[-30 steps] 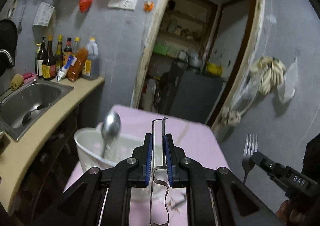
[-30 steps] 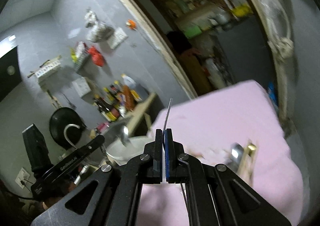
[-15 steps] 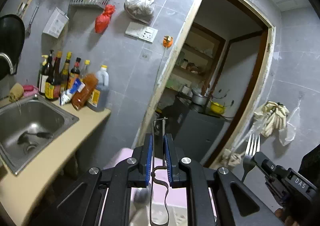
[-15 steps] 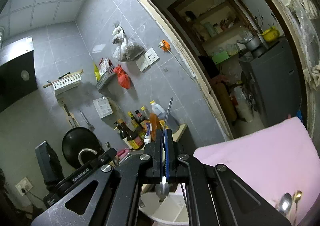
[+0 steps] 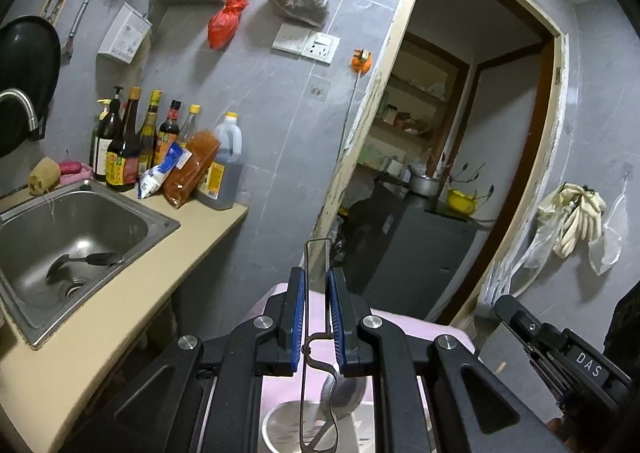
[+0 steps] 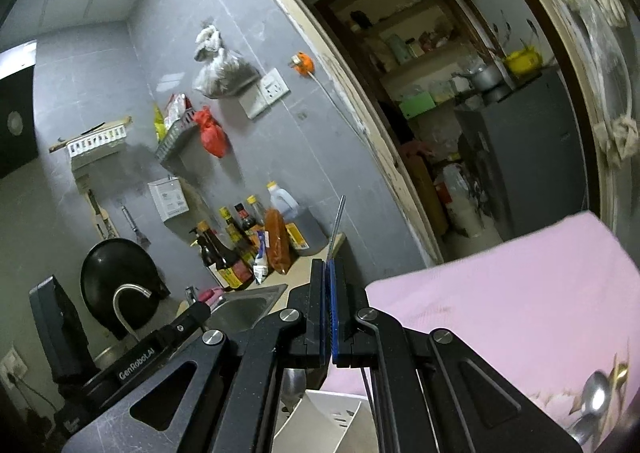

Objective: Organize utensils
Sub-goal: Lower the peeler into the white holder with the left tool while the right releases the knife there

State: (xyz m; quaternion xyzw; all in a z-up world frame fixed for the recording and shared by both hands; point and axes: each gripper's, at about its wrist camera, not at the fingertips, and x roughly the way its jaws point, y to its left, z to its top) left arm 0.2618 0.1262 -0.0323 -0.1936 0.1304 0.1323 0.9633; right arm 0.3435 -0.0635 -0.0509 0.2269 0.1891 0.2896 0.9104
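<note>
My left gripper (image 5: pixel 317 305) is shut on a bent wire utensil (image 5: pixel 317 249) whose looped end hangs between the arms, over a white holder (image 5: pixel 280 429) with a spoon (image 5: pixel 344 393) in it. My right gripper (image 6: pixel 329 301) is shut on a fork; its thin edge (image 6: pixel 336 229) sticks up past the jaws in the right wrist view, and its blurred tines (image 5: pixel 496 285) show in the left wrist view. The white holder (image 6: pixel 336 421) sits low between my right arms.
A pink-covered table (image 6: pixel 500 305) carries a loose spoon (image 6: pixel 596 401) at its right edge. A sink (image 5: pixel 68 237) and counter with bottles (image 5: pixel 128 149) lie to the left. A doorway (image 5: pixel 460 173) opens behind the table.
Both grippers have tilted upward, so the table and holder have dropped low in both views. Each grip stays shut on its utensil.
</note>
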